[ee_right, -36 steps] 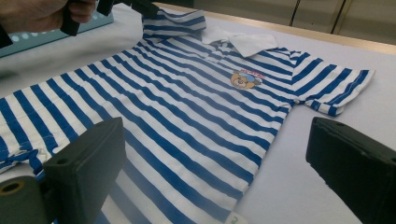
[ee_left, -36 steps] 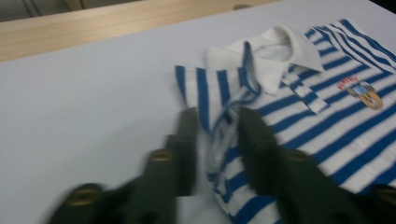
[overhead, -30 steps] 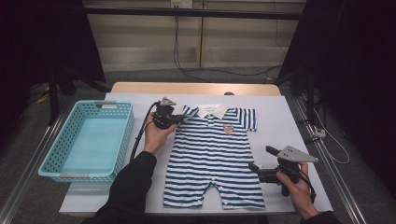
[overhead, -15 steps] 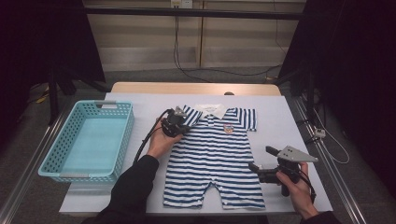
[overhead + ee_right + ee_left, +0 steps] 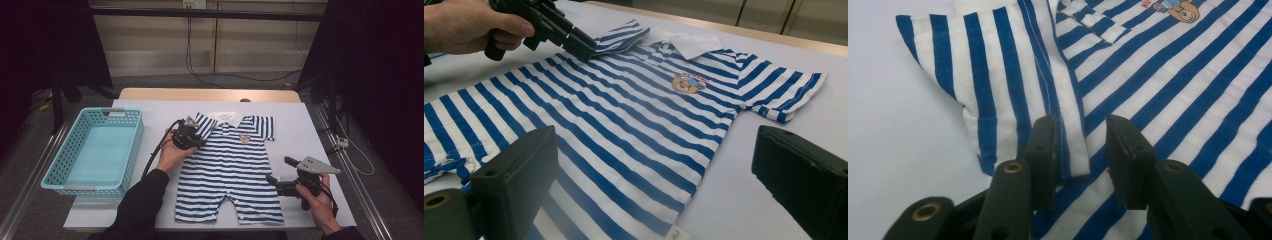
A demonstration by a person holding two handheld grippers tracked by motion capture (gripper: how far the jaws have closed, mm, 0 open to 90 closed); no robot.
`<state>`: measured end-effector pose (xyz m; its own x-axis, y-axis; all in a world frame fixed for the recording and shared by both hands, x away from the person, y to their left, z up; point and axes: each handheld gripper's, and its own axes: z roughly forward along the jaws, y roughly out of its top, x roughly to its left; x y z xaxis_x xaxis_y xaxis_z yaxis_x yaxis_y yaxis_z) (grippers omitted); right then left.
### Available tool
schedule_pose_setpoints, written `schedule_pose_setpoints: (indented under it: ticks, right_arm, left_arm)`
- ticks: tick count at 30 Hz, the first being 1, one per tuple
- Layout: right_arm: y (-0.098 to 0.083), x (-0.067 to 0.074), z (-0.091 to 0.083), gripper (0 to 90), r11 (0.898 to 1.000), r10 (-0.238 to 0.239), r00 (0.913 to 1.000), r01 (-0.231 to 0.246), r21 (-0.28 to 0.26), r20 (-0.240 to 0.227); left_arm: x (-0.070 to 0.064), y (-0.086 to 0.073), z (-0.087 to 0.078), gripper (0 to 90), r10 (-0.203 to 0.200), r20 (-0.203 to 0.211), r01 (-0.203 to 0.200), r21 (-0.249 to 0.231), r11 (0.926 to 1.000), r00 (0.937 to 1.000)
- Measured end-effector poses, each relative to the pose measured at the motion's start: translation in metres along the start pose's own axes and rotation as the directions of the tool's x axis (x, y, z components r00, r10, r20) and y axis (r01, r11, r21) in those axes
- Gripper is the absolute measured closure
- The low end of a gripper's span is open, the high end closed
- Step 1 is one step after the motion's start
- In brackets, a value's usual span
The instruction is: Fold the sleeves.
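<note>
A blue-and-white striped baby romper [image 5: 230, 165] with a white collar and a bear badge [image 5: 689, 82] lies flat on the white table [image 5: 300, 120]. Its left sleeve [image 5: 998, 85] is folded in over the chest. My left gripper [image 5: 198, 139] rests at that fold. Its jaws have just been opening and stand a little apart, with the sleeve's hem [image 5: 1075, 150] lying loose between them. The same gripper [image 5: 576, 42] shows far off in the right gripper view. My right gripper [image 5: 280, 170] hovers open by the romper's right hip, nothing between its jaws [image 5: 656, 145].
A light blue plastic basket [image 5: 120, 114] stands on the left of the table, with nothing in it. A wooden strip [image 5: 210, 94] runs along the table's far edge. Cables lie on the floor behind and to the right.
The left gripper drew the sleeve a little inward over the chest, then its jaws parted. The right hand has kept still.
</note>
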<state>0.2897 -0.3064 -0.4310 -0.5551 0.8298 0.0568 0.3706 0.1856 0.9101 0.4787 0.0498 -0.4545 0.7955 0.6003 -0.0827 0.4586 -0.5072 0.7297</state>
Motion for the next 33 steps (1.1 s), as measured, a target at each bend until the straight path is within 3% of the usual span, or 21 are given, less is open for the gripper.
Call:
schedule_pose_setpoints:
  ticks: [4,6,9,10,11,14,16,17,20,23,29,31,33]
  right_arm:
    - [0.001,0.000,0.000,5.5,1.000,0.017,0.9998,-0.017,0.001,0.005]
    - [0.001,-0.002,0.001,5.1,1.000,0.019,0.9998,-0.019,0.001,0.004]
    - [0.001,-0.004,0.001,4.8,1.000,0.022,0.9998,-0.022,-0.005,-0.001]
    - [0.002,-0.004,0.001,4.8,1.000,0.024,0.9997,-0.024,-0.006,-0.006]
    - [0.002,-0.004,0.002,4.8,0.999,0.035,0.9993,-0.035,-0.009,-0.012]
    - [0.002,-0.005,0.003,5.0,0.999,0.044,0.9989,-0.044,-0.013,-0.016]
    - [0.002,-0.007,0.003,5.1,0.998,0.059,0.9979,-0.060,-0.029,-0.025]
    - [0.002,-0.009,0.003,4.9,0.997,0.063,0.9975,-0.064,-0.040,-0.033]
    - [0.003,-0.010,0.003,5.0,0.995,0.079,0.9964,-0.080,-0.052,-0.030]
    - [0.003,-0.012,0.004,4.9,0.995,0.079,0.9967,-0.080,-0.058,-0.017]
    - [0.006,-0.011,0.004,6.6,0.998,0.027,0.9996,-0.027,-0.053,-0.006]
    - [0.007,-0.011,0.005,6.6,0.998,0.030,0.9995,-0.030,-0.053,-0.003]
    - [0.009,-0.013,0.008,6.6,0.998,0.047,0.9989,-0.048,-0.049,-0.004]
  left_arm:
    - [0.002,-0.004,-0.009,54.6,-0.035,0.019,0.037,-0.085,0.9957,0.9992]
    - [0.002,-0.005,-0.013,43.2,-0.074,0.003,0.074,-0.120,0.9900,0.9972]
    - [0.004,-0.005,-0.020,32.8,-0.057,-0.019,0.055,-0.124,0.9908,0.9982]
    - [0.000,-0.005,-0.020,28.1,-0.113,-0.012,0.110,-0.145,0.9834,0.9935]
    - [0.001,-0.005,-0.024,24.0,-0.071,-0.038,0.066,-0.130,0.9893,0.9968]
    - [-0.007,-0.004,-0.032,16.0,-0.086,-0.048,0.079,-0.147,0.9861,0.9951]
    - [-0.014,-0.003,-0.038,8.7,-0.069,-0.052,0.059,-0.159,0.9855,0.9963]
    - [-0.016,-0.003,-0.041,8.6,-0.063,-0.054,0.054,-0.153,0.9868,0.9966]
    - [-0.024,-0.003,-0.053,7.1,-0.064,-0.037,0.055,-0.199,0.9784,0.9973]
    - [-0.030,-0.006,-0.065,5.7,-0.073,-0.039,0.064,-0.183,0.9811,0.9966]
    - [-0.039,-0.017,-0.093,4.5,-0.060,-0.016,0.054,-0.266,0.9626,0.9981]
    - [-0.050,-0.018,-0.101,4.1,-0.023,-0.083,0.001,-0.262,0.9651,0.9962]
    - [-0.058,-0.023,-0.108,4.1,-0.004,-0.093,-0.023,-0.279,0.9599,0.9957]
